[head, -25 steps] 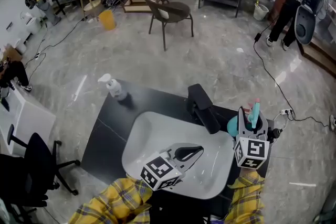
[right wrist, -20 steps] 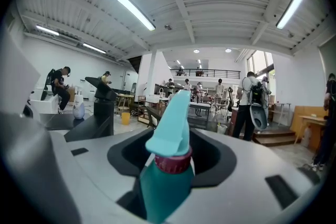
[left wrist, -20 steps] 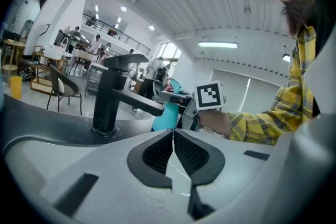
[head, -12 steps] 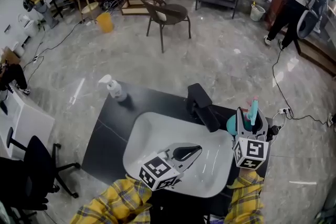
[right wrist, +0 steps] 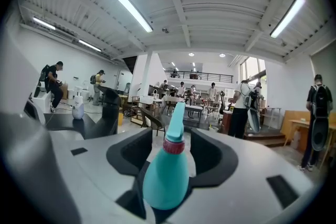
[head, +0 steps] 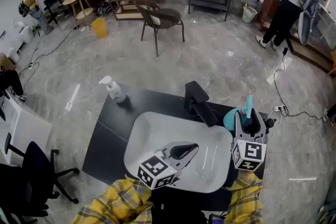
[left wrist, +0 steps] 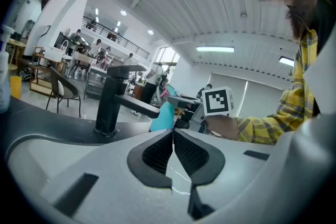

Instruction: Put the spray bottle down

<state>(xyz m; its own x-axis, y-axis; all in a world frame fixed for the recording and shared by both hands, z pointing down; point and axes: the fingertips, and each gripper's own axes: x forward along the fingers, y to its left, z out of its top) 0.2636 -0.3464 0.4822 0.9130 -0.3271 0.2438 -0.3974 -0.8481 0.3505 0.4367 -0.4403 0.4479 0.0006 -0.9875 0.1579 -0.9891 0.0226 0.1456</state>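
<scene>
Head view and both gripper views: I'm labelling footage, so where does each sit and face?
Head view: on the person's head, steeply down at basin, faucet, left gripper, right gripper; plaid sleeves show.
Left gripper view: on that gripper, along shut jaws toward the faucet; a plaid sleeve shows.
Right gripper view: on that gripper, along jaws just opened, spray bottle between; no body.
Shared: first two show faucet, bottle.

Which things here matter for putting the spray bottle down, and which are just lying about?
Job in hand: spray bottle, between the jaws of the right gripper, which have just been opening; black counter.

Lying about: soap pump bottle; faucet; sink; left gripper, shut on nothing; chair.
</scene>
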